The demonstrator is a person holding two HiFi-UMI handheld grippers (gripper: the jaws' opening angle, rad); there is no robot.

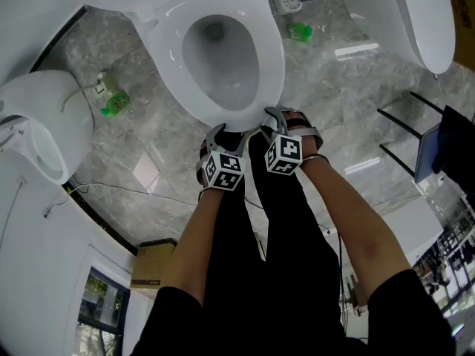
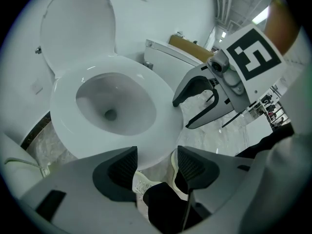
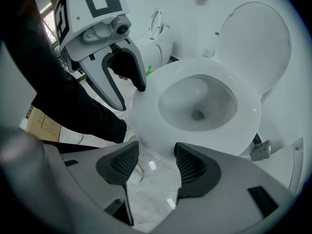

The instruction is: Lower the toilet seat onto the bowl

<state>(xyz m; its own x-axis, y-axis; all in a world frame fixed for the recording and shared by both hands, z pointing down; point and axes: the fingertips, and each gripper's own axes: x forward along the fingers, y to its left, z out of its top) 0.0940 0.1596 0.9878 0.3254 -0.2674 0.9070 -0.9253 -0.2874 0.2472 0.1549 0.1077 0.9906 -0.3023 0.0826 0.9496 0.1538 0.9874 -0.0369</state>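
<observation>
The white toilet [image 1: 223, 58] stands at the top middle of the head view. Its seat ring [image 2: 161, 106] lies flat on the bowl, and the lid [image 2: 78, 28] stands upright behind it. Both grippers hang side by side at the bowl's front rim, over the person's dark trouser legs. My left gripper [image 1: 226, 136] is open with nothing between its pads [image 2: 119, 167]; under it show a shoe and a trouser leg. My right gripper [image 1: 280, 117] is open too, its pads [image 3: 192, 165] apart over bare floor. One finger of the left gripper [image 3: 131, 97] reaches close to the seat's front edge.
Another toilet [image 1: 37, 139] stands at the left and a third [image 1: 415, 21] at the upper right. Green bottles [image 1: 115, 104] [image 1: 300, 31] and a floor drain [image 1: 288, 2] lie on the marble floor. A cardboard box [image 1: 152, 262] and a cable lie behind; a dark frame [image 1: 415, 136] stands right.
</observation>
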